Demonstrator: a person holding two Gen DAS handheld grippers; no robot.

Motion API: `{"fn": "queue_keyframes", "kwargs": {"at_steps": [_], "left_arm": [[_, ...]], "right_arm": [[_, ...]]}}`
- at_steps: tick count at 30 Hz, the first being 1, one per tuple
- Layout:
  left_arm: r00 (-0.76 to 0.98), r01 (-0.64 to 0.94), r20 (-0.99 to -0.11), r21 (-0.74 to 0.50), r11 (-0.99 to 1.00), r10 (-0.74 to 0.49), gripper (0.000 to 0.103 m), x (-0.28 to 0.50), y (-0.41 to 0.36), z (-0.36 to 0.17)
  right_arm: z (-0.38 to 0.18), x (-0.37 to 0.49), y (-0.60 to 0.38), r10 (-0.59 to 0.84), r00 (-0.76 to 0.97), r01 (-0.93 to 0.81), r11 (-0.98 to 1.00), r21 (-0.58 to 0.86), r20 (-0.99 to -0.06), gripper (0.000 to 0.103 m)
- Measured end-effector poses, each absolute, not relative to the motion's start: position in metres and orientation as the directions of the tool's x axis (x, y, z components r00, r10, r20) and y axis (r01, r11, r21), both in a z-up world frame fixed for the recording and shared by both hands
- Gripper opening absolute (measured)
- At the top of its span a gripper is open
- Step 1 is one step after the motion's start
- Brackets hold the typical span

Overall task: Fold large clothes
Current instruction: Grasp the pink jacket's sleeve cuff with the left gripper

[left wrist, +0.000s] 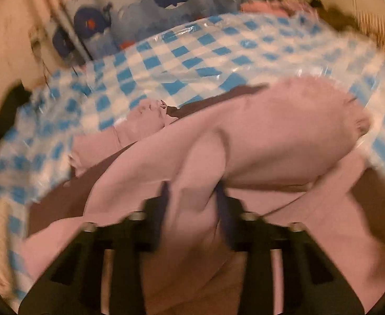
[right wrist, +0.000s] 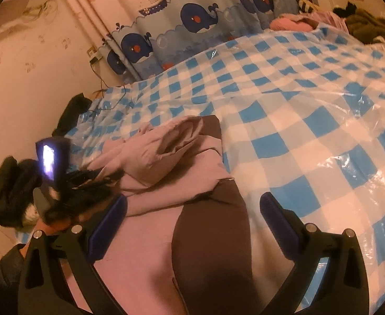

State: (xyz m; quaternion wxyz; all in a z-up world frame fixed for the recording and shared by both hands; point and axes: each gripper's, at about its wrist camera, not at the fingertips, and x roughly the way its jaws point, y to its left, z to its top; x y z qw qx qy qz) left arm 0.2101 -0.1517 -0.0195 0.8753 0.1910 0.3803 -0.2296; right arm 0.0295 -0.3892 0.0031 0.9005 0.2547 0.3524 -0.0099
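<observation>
1. Left gripper (left wrist: 192,191): the two blue fingers (left wrist: 164,199) stand close together with a fold of the pink garment (left wrist: 271,136) bunched between them. The jaws are closed on the cloth. The left wrist view is motion-blurred.
2. The pinched fold rises into a ridge just ahead of the fingertips; the rest of the garment spreads away from it, left and right, over the bed.
3. Right gripper (right wrist: 192,218): the blue fingers (right wrist: 276,218) stand wide apart. Nothing sits between the pads; they hang above the garment (right wrist: 150,236) without gripping it.
4. Garment, right wrist view: pink with dark brown panels (right wrist: 213,241). It lies on the near-left part of the bed, crumpled into a heap at its far end, flatter beneath the gripper.
5. Bed cover (right wrist: 310,110): blue-and-white check under a glossy clear plastic sheet, wrinkled and catching light. It also shows beyond the garment in the left view (left wrist: 192,50).
6. A person's dark hair (right wrist: 87,191) and a device with a lit screen (right wrist: 49,157) sit at the left edge of the right view, beside the garment.
7. Curtain (right wrist: 192,15) with dark blue whales hangs behind the bed's far side.
8. A pile of other clothes (right wrist: 360,21), pink and dark, lies at the far right corner of the bed.
</observation>
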Motion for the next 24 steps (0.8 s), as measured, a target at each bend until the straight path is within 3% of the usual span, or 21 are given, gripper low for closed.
{"fn": "queue_keyframes", "kwargs": {"at_steps": [4, 10, 13, 15, 16, 17, 19, 24], "left_arm": [[0.649, 0.462, -0.709, 0.078, 0.884, -0.276, 0.000, 0.218, -0.097, 0.020], [0.792, 0.205, -0.597, 0.063, 0.977, -0.128, 0.000, 0.239, 0.023, 0.085], [0.762, 0.307, -0.604, 0.023, 0.951, -0.232, 0.002, 0.240, 0.037, 0.100], [0.696, 0.457, -0.654, 0.085, 0.886, -0.296, 0.024, 0.227, -0.002, 0.086], [0.696, 0.526, -0.657, 0.193, 0.828, -0.289, 0.058, 0.210, -0.040, 0.070], [0.710, 0.558, -0.643, 0.265, 0.786, -0.287, 0.078, 0.198, -0.066, 0.059], [0.721, 0.590, -0.631, 0.342, 0.732, -0.286, 0.081, 0.183, -0.111, 0.039], [0.666, 0.673, -0.673, 0.359, 0.646, -0.320, 0.083, 0.175, -0.184, 0.002]], "right_arm": [[0.005, 0.039, -0.379, 0.187, 0.724, 0.165, 0.887, 0.430, -0.664, 0.097], [0.018, 0.056, -0.343, 0.236, 0.714, 0.021, 0.934, 0.357, -0.659, 0.097], [0.017, 0.064, -0.333, 0.261, 0.697, -0.010, 0.935, 0.355, -0.668, 0.097], [0.015, 0.064, -0.336, 0.277, 0.708, 0.001, 0.919, 0.394, -0.650, 0.097], [0.013, 0.063, -0.341, 0.292, 0.718, 0.022, 0.898, 0.440, -0.632, 0.097], [0.012, 0.063, -0.345, 0.297, 0.721, 0.037, 0.886, 0.462, -0.626, 0.098], [0.007, 0.058, -0.353, 0.316, 0.725, 0.061, 0.856, 0.514, -0.613, 0.098], [0.003, 0.046, -0.365, 0.282, 0.739, 0.087, 0.860, 0.502, -0.612, 0.098]]}}
